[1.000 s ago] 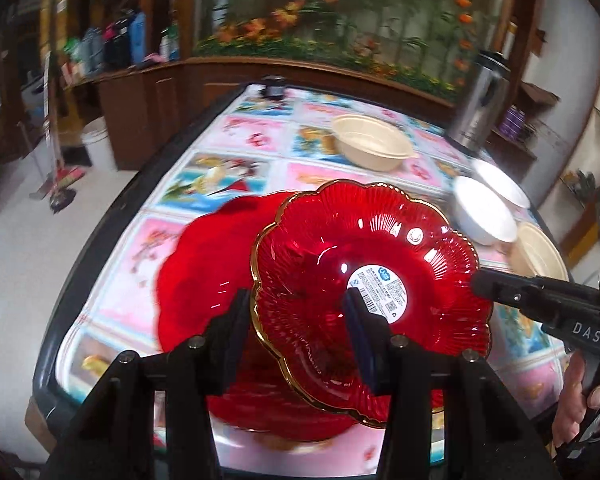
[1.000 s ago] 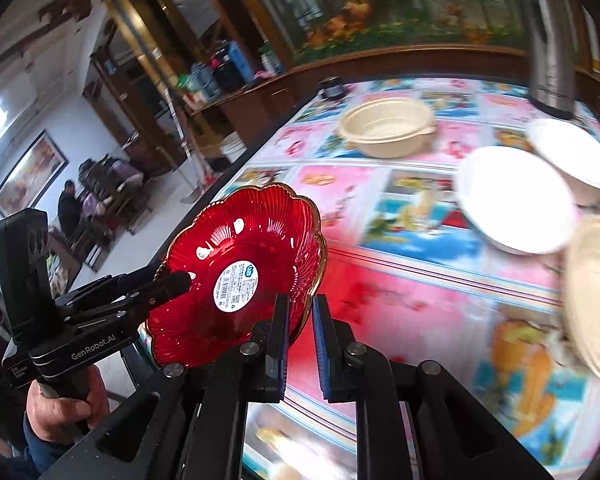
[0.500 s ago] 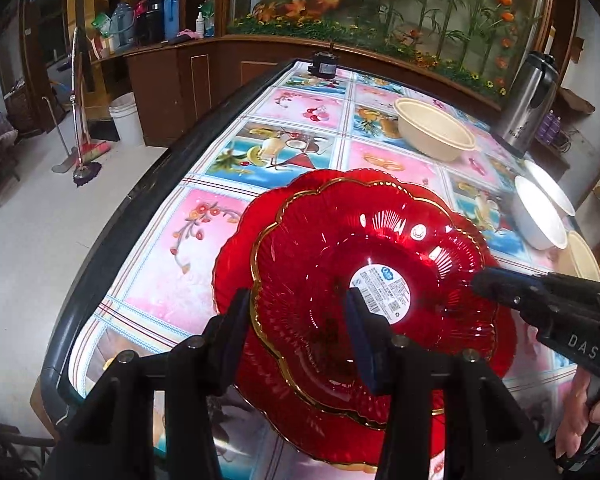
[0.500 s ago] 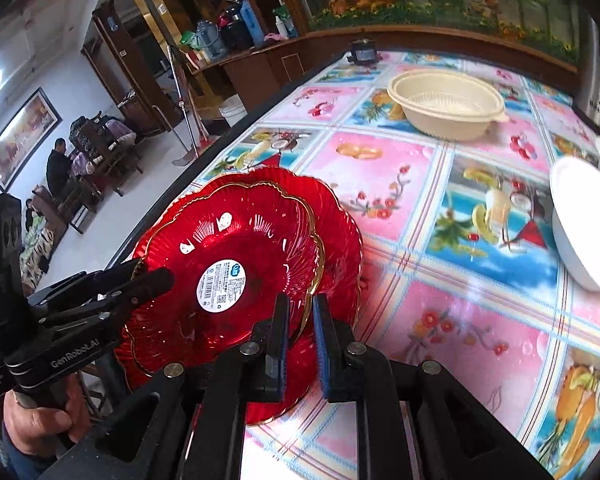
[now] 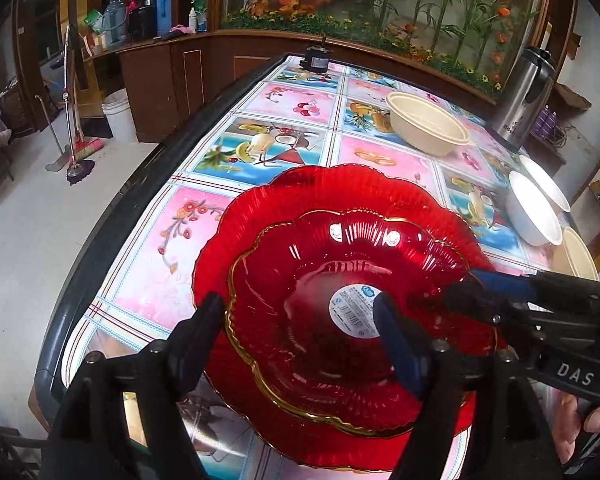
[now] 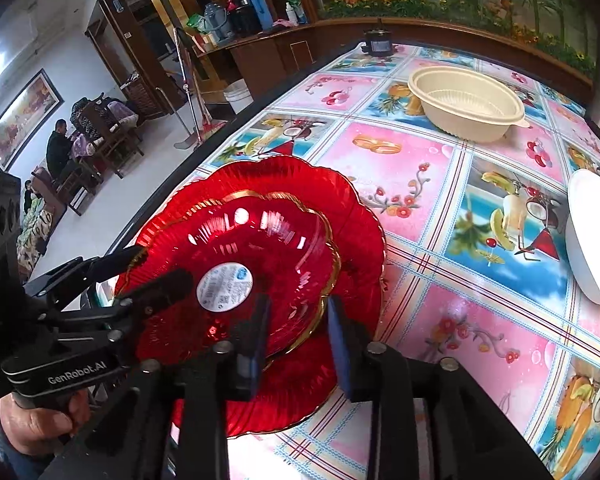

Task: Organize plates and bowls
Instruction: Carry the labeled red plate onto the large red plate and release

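Lowered since a second ago onto the larger red plate, the gilt-rimmed red dish sits nested as the left gripper and right gripper open off its rim, so a snagged finger could drag it askew.

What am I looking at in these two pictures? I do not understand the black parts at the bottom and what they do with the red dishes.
No robot here: a person holds a hand tool with two fingers in each hand, and each tool carries a camera looking along its fingers.

The left camera shows the left gripper at the bottom, with the right one reaching in from the right. The right camera shows the right gripper, with a hand holding the left tool.

On the flowered tablecloth, a small red plate sits inside a larger red plate. Both pairs of fingers are opening around its rim, so nothing is gripped. Farther back stand a cream bowl, white bowls and a steel flask.
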{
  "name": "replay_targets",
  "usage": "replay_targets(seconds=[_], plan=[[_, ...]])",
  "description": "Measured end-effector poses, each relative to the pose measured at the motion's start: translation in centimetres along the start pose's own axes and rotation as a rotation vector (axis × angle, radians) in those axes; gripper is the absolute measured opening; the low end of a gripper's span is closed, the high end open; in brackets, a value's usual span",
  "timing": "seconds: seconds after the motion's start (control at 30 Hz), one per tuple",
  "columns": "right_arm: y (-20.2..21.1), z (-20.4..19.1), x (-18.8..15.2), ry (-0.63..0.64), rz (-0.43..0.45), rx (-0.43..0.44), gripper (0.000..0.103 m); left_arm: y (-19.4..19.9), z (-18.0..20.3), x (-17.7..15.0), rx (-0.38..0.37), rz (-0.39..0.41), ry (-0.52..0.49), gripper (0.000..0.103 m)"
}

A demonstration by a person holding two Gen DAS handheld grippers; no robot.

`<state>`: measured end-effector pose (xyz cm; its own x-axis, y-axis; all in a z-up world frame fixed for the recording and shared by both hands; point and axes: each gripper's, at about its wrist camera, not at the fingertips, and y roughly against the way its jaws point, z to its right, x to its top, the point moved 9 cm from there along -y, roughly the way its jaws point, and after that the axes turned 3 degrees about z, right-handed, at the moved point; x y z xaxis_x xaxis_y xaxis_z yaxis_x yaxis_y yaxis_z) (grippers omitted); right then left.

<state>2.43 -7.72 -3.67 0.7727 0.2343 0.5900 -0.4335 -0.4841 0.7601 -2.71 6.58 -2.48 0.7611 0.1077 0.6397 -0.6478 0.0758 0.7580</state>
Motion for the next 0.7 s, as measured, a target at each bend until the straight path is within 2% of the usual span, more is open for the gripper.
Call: replay_targets(seconds=[0.2, 0.47, 0.57, 0.7], plan=[[0.8, -0.2, 0.1, -0.013, 0.012, 0.018, 0.045, 0.4, 0.2, 0.2, -0.007, 0.005, 0.001, 0.082], [3.5, 0.3, 0.1, -0.054, 0.061, 0.069, 0.046, 1.7, 0.1, 0.4, -0.005, 0.030, 0.004, 0.084], [5.5, 2.0, 0.4, -0.083, 0.110, 0.057, 0.046, 2.3, 0.1, 0.8, -0.007, 0.050, 0.008, 0.084], [7.6, 6.0, 1.1, -0.142, 0.165, -0.005, 0.045, 3.6, 0.8, 1.3, -0.015, 0.089, 0.004, 0.084]])
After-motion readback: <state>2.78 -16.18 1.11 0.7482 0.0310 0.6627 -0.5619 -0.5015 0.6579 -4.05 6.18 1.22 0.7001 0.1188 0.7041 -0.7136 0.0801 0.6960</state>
